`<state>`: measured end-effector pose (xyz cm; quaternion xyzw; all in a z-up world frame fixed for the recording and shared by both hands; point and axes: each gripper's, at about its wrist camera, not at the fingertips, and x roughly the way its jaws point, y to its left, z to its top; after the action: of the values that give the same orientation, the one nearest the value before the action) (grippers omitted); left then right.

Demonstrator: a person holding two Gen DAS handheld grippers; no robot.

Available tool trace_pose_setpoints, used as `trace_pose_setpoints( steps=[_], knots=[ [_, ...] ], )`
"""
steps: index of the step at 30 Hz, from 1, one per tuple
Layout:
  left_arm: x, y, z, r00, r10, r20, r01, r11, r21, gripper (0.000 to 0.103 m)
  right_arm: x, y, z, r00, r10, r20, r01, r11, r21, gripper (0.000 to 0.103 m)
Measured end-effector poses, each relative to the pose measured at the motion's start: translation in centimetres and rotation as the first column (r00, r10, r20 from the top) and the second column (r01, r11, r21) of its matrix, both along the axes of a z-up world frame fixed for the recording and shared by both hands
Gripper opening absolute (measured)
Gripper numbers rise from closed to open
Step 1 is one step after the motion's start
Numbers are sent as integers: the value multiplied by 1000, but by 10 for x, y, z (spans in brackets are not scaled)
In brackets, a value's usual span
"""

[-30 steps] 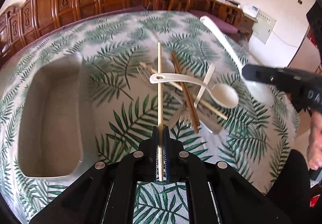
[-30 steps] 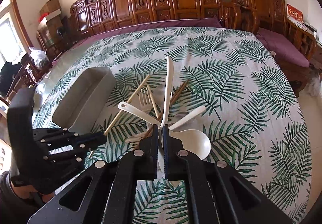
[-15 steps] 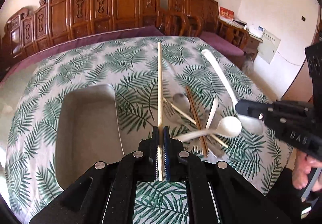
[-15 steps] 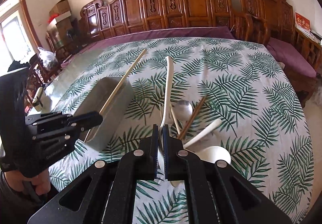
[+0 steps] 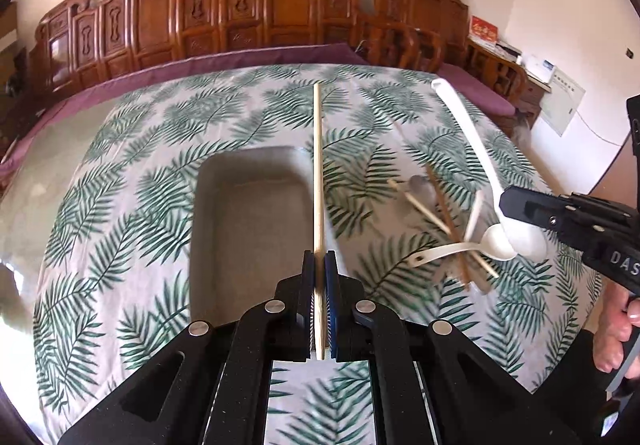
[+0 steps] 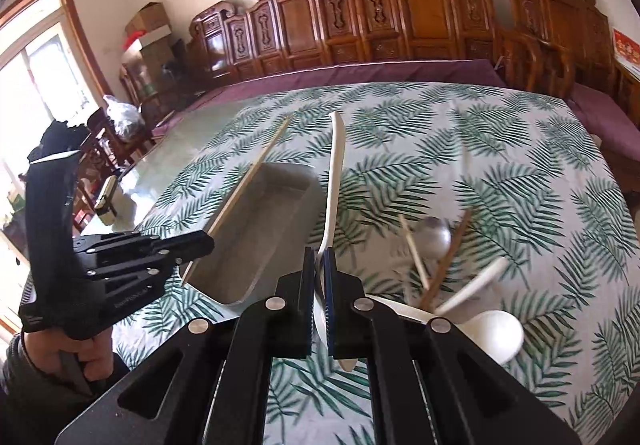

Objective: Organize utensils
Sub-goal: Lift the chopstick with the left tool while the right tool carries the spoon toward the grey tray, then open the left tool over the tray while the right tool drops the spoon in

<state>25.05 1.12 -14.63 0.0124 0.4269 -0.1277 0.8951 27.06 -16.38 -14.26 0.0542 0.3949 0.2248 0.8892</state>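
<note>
My left gripper (image 5: 319, 265) is shut on a pale wooden chopstick (image 5: 317, 165), held in the air over the right edge of the grey rectangular tray (image 5: 248, 221). It also shows in the right wrist view (image 6: 200, 241), with the chopstick (image 6: 252, 175) slanting over the tray (image 6: 256, 241). My right gripper (image 6: 319, 261) is shut on a long white spoon (image 6: 334, 181), held above the table right of the tray. The spoon also shows in the left wrist view (image 5: 468, 133). A pile of utensils lies on the cloth: a white spoon (image 5: 480, 241), a brown chopstick (image 5: 448, 225), a metal spoon (image 6: 434, 235).
The round table has a palm-leaf cloth (image 5: 140, 173). Carved wooden chairs (image 5: 280, 5) line its far side. A purple cushion bench (image 6: 400, 71) runs behind the table. Boxes and a window stand at the left in the right wrist view.
Both grippers have risen and moved left with their utensils. The chopstick has gone from over the pile to over the tray's right edge. The white spoon now hangs next to the tray.
</note>
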Motion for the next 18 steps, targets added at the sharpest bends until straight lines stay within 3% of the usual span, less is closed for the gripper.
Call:
trace_pose_setpoints(
  steps=[13,18],
  knots=[
    [22,40,-43,989,53,-140,-60,997,-45,4,18,56,-5,996,84,-19,-85,996,-14,6],
    [29,42,-46,987,57,-152,-66,996,-55,4,25,69,-11,994,101,-35,-101,995,-5,6]
  ],
)
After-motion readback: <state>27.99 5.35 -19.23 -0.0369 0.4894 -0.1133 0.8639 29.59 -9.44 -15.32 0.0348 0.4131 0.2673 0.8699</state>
